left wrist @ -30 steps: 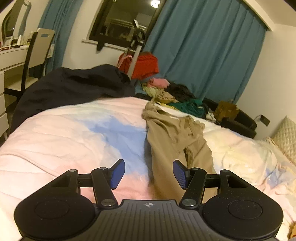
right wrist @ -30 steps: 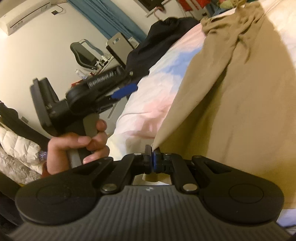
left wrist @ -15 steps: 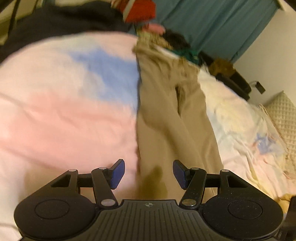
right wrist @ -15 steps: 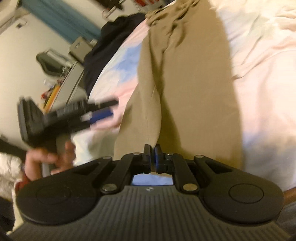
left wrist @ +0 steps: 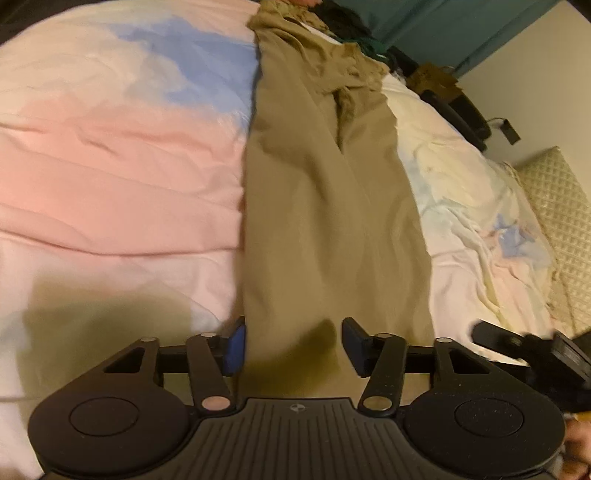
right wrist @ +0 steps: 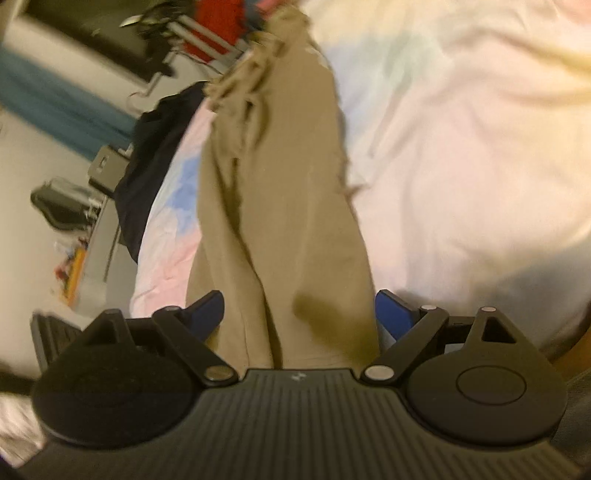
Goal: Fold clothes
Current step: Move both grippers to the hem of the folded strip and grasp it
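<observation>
Trousers (left wrist: 325, 206), khaki, lie stretched along the bed (left wrist: 110, 166), hem end just ahead of both your tongs, crumpled waistband at the far end near the clothes pile (left wrist: 354, 33). They look doubled leg over leg and laid out straight, probably so the next fold can run end to end.

Your left tongs (left wrist: 291, 347) stand apart, jaws having just closed in a little; the hem cloth shows between them but the pads do not press it. The near left pad (left wrist: 236, 347) sits about at the trousers' left edge.

Your right tongs (right wrist: 299, 317) have just been opening; the jaws are now spread wide, straddling nearly the full width of the trouser end, nothing pinched. So the cloth is let go and rests on the bed.

Both tongs tilt downward toward the bedding, side by side at the hem. The right view is blurred and skewed, with the room sloping across it. Part of the right tongs shows at the right edge of the left view.

Dark garment (right wrist: 155, 158) lies beyond, left of the trousers.
</observation>
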Demonstrator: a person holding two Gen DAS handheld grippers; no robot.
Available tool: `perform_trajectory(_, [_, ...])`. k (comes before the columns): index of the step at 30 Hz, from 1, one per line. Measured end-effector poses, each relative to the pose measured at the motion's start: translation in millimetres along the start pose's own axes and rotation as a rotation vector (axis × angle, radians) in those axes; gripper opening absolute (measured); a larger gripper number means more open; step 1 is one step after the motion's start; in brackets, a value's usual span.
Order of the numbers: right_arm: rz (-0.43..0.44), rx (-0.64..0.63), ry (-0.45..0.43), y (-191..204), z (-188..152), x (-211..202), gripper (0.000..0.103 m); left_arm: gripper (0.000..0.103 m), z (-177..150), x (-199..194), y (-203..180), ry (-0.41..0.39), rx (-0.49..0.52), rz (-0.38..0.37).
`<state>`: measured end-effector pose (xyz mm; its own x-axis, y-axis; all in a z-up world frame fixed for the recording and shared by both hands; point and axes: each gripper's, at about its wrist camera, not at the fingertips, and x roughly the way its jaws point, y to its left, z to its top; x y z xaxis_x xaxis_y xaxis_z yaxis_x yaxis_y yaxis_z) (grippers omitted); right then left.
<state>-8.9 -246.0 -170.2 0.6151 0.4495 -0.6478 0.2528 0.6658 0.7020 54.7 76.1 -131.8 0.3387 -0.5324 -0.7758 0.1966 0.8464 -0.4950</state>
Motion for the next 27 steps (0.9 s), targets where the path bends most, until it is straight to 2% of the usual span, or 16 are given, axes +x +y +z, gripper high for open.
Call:
perform_trajectory(1, [-0.02, 0.023, 0.017, -3, -1, 3, 0.059, 0.045, 0, -1, -1, -0.007, 0.002, -0.007])
perform_trajectory(5, [-0.056, 0.039, 0.055, -6, -4, 11, 0.058, 0.033, 0, -6, 0, -0.021, -0.015, -0.06])
perform_trajectory(9, [-0.084, 0.044, 0.058, -8, -7, 13, 0.057, 0.032, -2, -2, -1, 0.022, -0.017, -0.073])
perform_trajectory(13, [-0.052, 0.06, 0.08, -9, -8, 14, 0.058, 0.032, -5, 1, -1, 0.053, -0.011, -0.092])
perform_trajectory(16, [-0.011, 0.046, 0.103, -3, -11, 17, 0.045, 0.026, -5, 0, -6, 0.051, 0.008, -0.124])
perform_trajectory(22, [-0.069, 0.071, 0.083, -4, -12, 16, 0.044, 0.026, -6, 8, 1, 0.088, -0.042, -0.107])
perform_trajectory(27, [-0.055, 0.057, 0.122, -4, -13, 21, 0.049, 0.034, -6, 17, 4, 0.108, -0.067, -0.109])
